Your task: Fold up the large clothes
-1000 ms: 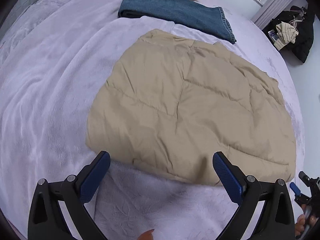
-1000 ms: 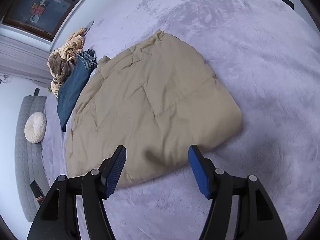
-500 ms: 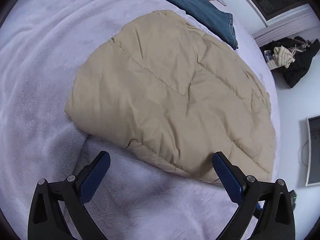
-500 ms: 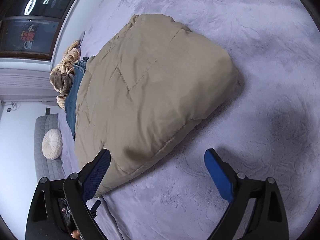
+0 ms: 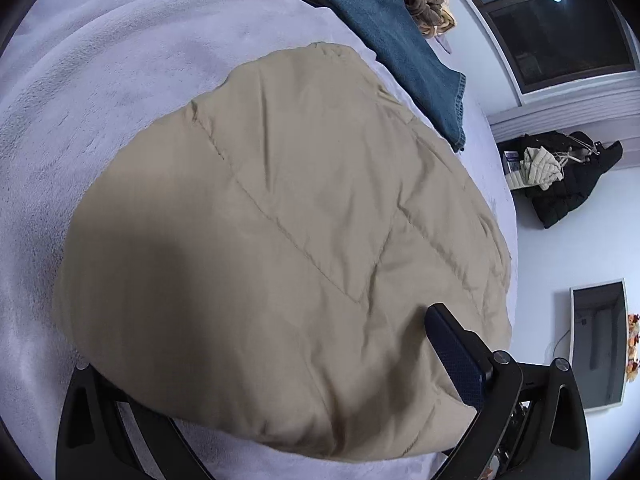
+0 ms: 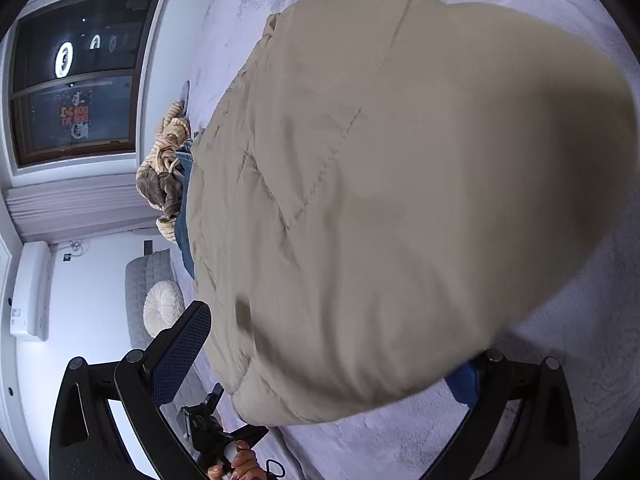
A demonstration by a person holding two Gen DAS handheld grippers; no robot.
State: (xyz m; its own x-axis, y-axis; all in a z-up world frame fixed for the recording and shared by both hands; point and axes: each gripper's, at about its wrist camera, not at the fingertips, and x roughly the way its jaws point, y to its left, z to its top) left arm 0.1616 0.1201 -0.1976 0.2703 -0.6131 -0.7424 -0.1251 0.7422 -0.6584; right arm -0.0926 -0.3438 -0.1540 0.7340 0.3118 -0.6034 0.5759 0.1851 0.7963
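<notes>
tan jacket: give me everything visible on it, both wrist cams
The tan jacket is puffy, quilted with stitched seams, matte fabric, folded into a thick rounded bundle lying flat on the lilac blanket. Its far edge lies by folded jeans. The near edge sits between the open fingers of both the left gripper and right gripper.

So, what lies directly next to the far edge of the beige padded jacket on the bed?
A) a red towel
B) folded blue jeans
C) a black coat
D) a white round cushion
B: in the left wrist view, the folded blue jeans lie on the lilac blanket right beside the far edge of the beige padded jacket.
</notes>
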